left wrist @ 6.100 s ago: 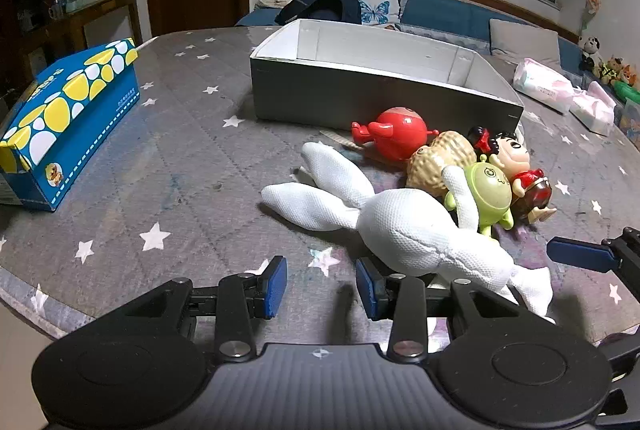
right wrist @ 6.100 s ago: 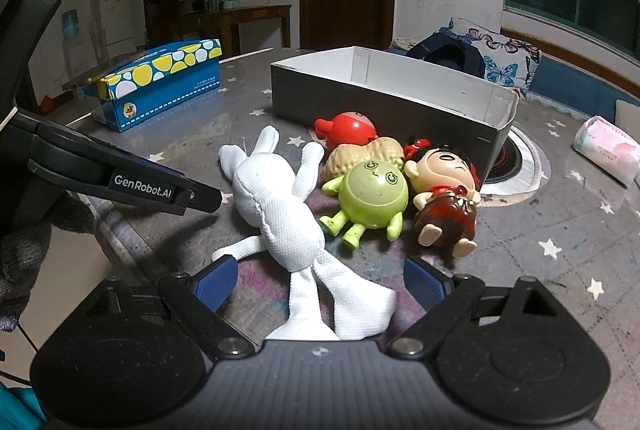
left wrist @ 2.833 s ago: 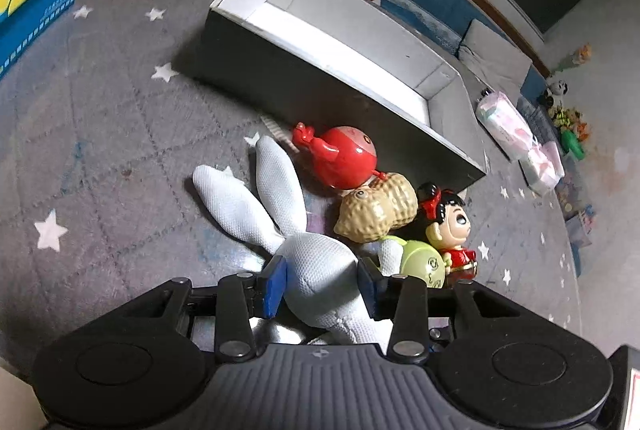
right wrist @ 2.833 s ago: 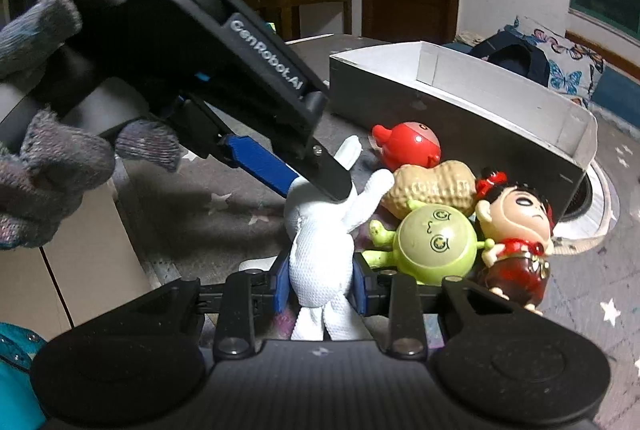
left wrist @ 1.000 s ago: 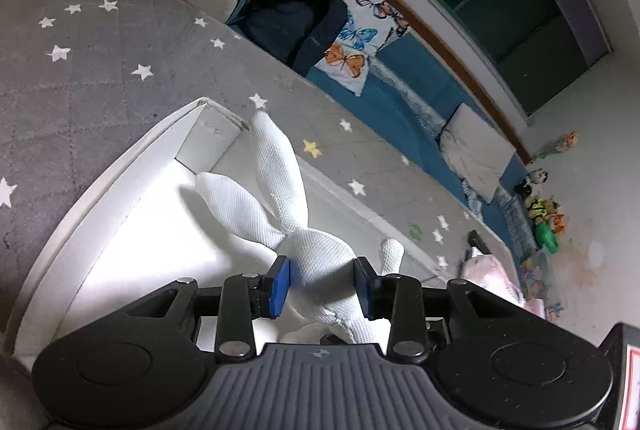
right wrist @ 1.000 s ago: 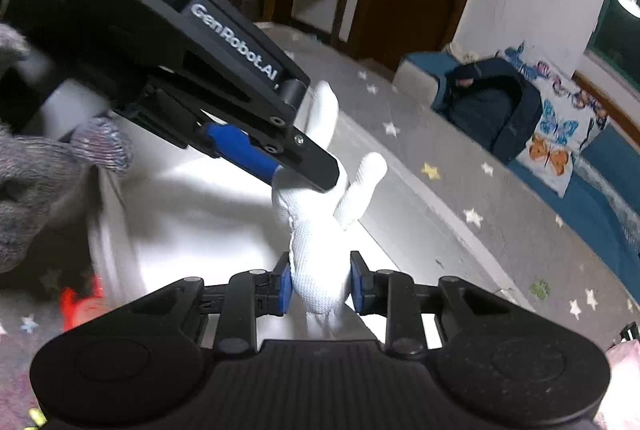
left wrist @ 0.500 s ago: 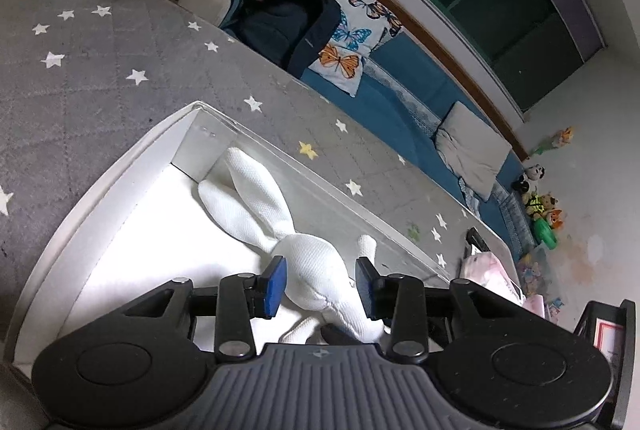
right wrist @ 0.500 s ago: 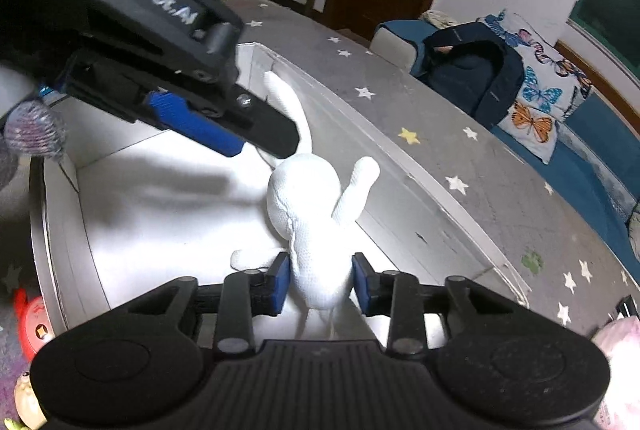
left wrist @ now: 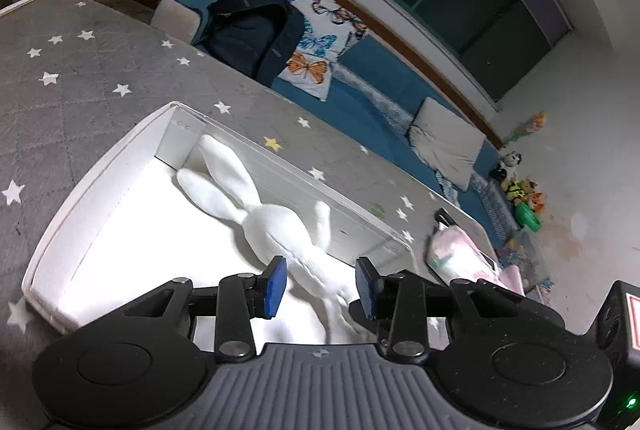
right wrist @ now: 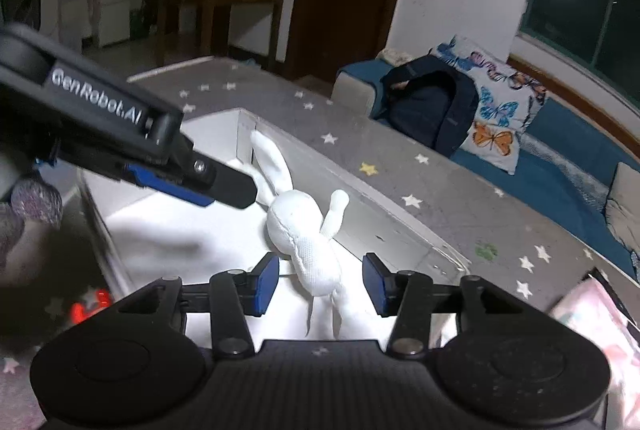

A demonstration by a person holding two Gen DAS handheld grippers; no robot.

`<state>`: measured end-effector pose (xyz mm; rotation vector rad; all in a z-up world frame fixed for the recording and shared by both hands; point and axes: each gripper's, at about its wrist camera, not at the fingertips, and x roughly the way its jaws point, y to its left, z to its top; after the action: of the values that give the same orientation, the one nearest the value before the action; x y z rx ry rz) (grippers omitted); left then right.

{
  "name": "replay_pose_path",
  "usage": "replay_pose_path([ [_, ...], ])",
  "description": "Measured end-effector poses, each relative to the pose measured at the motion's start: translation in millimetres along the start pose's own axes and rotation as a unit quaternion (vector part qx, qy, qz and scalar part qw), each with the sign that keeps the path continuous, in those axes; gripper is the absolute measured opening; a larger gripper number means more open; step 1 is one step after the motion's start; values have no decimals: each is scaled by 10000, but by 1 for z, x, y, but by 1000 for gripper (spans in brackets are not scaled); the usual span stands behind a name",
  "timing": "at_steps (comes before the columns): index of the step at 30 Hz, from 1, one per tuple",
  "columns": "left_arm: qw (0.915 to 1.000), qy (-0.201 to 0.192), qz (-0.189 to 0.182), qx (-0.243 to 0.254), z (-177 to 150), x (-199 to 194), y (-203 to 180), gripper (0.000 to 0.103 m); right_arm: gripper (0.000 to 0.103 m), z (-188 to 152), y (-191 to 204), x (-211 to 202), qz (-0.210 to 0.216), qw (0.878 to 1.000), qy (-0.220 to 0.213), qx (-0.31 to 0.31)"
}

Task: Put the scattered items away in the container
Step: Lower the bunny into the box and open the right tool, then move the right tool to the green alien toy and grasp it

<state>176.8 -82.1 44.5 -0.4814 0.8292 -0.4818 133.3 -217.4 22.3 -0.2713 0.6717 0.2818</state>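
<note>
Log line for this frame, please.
white plush rabbit: lying inside white box | left claw: open, astride it | right claw: open, astride it

"GenRobot.AI" in white on left gripper [right wrist: 192,186] arm, right wrist view. Red label at left view's right edge: unreadable.

One box, one rabbit, two tools.
One white plush rabbit [left wrist: 276,226] in the one white box [left wrist: 92,166]; two tools, left tool [left wrist: 321,286] and right tool [right wrist: 322,284]; one red toy [right wrist: 86,304] beside the box; one pink packet [left wrist: 460,254]; one dark backpack [left wrist: 252,34]; one butterfly pillow [left wrist: 316,42].
</note>
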Motion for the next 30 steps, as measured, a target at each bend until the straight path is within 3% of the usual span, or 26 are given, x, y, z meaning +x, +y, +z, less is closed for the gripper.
replay_pose_path([
  [7,9997,18,-164,154,-27,-29,-9,40,48,-17,10,-54,0,9989,-440,160],
  [13,9995,35,-246,203,-50,-53,-10,40,49,-40,26,-85,113,9985,-510,132],
  [30,9964,682,-338,386,-119,-85,5,40,55,-102,88,-107,823,9965,-113,-63],
])
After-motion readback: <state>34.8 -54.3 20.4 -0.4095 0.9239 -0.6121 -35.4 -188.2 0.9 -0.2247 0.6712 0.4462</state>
